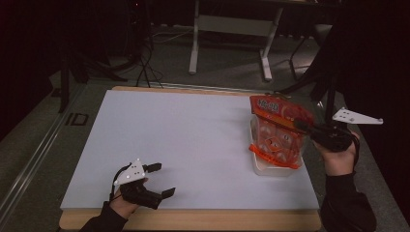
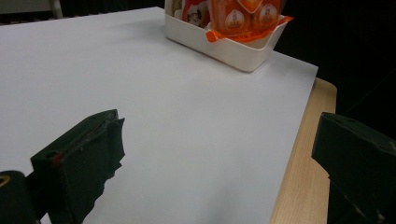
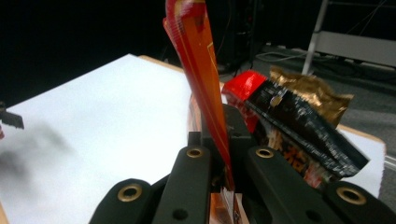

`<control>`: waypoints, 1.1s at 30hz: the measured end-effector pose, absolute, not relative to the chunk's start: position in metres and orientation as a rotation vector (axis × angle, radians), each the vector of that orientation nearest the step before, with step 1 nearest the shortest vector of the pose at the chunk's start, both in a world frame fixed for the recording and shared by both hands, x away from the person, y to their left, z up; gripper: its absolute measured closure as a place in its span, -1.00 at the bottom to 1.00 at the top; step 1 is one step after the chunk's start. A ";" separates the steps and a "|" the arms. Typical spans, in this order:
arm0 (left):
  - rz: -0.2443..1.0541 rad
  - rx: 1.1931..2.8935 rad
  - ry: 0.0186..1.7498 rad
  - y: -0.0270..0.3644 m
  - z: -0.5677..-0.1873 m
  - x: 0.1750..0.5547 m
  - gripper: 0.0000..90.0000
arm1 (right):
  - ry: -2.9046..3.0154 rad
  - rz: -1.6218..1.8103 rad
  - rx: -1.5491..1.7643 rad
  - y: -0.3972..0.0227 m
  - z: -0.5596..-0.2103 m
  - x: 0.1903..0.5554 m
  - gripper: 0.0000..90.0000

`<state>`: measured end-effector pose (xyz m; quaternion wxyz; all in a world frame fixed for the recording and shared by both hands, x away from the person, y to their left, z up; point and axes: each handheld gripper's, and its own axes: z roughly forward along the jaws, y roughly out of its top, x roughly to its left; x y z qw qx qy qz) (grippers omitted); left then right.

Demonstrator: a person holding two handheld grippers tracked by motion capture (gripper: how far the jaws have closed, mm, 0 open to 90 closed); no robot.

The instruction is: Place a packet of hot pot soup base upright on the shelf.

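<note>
An orange snack bag hangs tilted over a white bin at the right side of the table. My right gripper is shut on the bag's right edge. In the right gripper view the jaws pinch the thin orange bag, which stands up between them. A black, red and gold packet lies just behind it. My left gripper rests near the table's front left, open and holding nothing. From the left gripper the bin stands far off with orange packets in it.
A white mat covers most of the wooden table. Beyond the far edge stand another table's white legs, with cables on the floor. The bin sits close to the mat's right edge.
</note>
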<state>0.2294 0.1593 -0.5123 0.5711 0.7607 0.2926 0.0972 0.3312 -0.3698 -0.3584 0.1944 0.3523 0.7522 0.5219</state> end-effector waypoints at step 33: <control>0.214 1.780 0.698 0.160 -0.515 0.231 -0.96 | 2.028 1.504 0.996 -0.364 -0.367 0.320 0.17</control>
